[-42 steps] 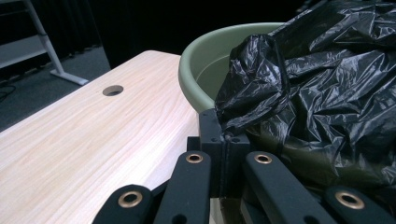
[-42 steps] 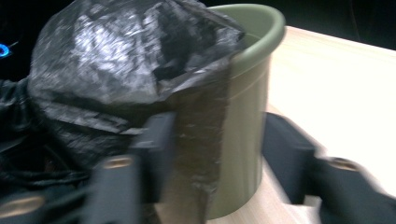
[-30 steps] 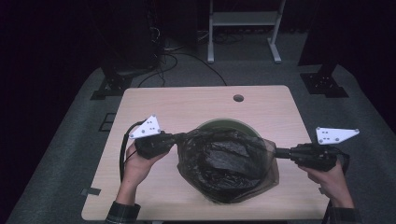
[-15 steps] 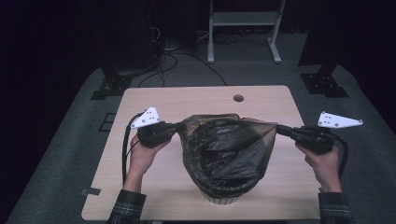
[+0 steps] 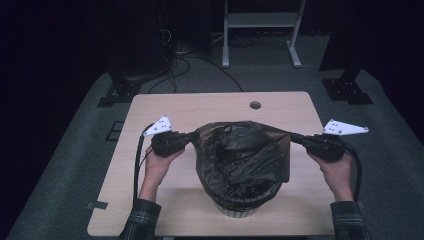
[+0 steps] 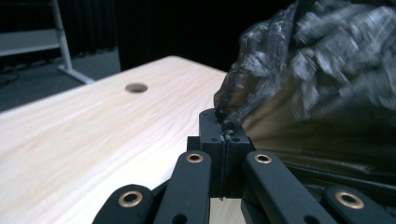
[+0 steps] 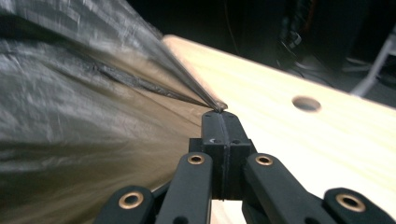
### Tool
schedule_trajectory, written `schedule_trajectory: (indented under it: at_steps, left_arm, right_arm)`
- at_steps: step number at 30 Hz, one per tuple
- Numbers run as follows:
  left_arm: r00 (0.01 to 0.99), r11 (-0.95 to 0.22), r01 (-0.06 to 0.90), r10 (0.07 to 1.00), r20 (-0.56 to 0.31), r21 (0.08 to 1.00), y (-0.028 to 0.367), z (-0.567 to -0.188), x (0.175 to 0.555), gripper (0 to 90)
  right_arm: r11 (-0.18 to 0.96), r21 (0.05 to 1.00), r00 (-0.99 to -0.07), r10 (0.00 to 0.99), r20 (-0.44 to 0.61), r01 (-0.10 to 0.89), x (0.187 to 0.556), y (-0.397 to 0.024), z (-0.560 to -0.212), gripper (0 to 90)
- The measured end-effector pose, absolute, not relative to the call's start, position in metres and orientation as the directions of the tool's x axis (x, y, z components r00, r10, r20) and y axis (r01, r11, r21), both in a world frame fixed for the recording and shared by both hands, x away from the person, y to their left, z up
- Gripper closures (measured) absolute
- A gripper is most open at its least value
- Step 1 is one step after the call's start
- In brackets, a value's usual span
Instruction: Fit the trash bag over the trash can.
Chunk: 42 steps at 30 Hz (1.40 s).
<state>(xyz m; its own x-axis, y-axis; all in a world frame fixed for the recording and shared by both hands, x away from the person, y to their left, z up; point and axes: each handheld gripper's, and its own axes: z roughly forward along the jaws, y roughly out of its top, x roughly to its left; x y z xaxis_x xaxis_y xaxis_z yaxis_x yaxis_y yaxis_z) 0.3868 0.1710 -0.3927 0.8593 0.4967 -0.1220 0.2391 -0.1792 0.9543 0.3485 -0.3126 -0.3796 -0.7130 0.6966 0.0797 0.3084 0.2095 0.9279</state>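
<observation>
Overhead: left tongs (image 5: 191, 138) and right tongs (image 5: 291, 136) each clamp opposite rim edges of crinkled black plastic bin liner (image 5: 240, 160), stretched over round pale bin (image 5: 235, 210) at near middle of light wooden table (image 5: 210, 107).
Left gripper view: tongs (image 6: 223, 125) pinched on liner (image 6: 317, 84).
Right gripper view: tongs (image 7: 219, 116) pinched on taut liner (image 7: 84, 93).
</observation>
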Motion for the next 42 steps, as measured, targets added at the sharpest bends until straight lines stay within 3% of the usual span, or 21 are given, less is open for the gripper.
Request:
schedule_trajectory:
  at_steps: [11,20,22,24,26,29,34,42]
  left_arm:
    - [0.839,-0.253,0.318,0.524,-0.147,0.914,0.172,-0.431,0.389,89.5]
    - [0.837,-0.353,0.349,0.535,-0.119,0.868,0.172,-0.45,0.386,88.7]
    - [0.834,-0.343,0.354,0.537,-0.128,0.87,0.174,-0.45,0.385,85.6]
    - [0.83,-0.326,0.353,0.541,-0.133,0.877,0.178,-0.447,0.383,74.9]
    - [0.83,-0.301,0.348,0.54,-0.142,0.888,0.185,-0.441,0.38,67.0]
    - [0.841,-0.239,0.337,0.511,-0.176,0.911,0.201,-0.429,0.373,57.2]
    - [0.881,-0.183,0.287,0.435,-0.185,0.94,0.217,-0.407,0.354,47.4]
    - [0.949,-0.201,0.182,0.293,-0.118,0.963,0.205,-0.387,0.321,36.9]
  right_arm:
    - [0.241,0.885,-0.665,0.741,0.097,0.398,0.347,-0.32,-0.42,90.0]
    - [0.282,0.839,-0.628,0.774,0.088,0.466,0.335,-0.335,-0.447,90.0]
    - [0.29,0.833,-0.63,0.772,0.088,0.471,0.333,-0.335,-0.447,90.0]
    - [0.302,0.83,-0.635,0.768,0.079,0.468,0.331,-0.335,-0.445,89.7]
    - [0.295,0.838,-0.632,0.772,0.074,0.459,0.329,-0.337,-0.443,68.8]
    - [0.239,0.864,-0.644,0.756,0.122,0.444,0.323,-0.345,-0.434,58.2]
    - [0.176,0.912,-0.717,0.678,0.161,0.371,0.307,-0.353,-0.415,49.6]
    - [0.21,0.941,-0.87,0.473,0.14,0.266,0.286,-0.328,-0.393,39.0]
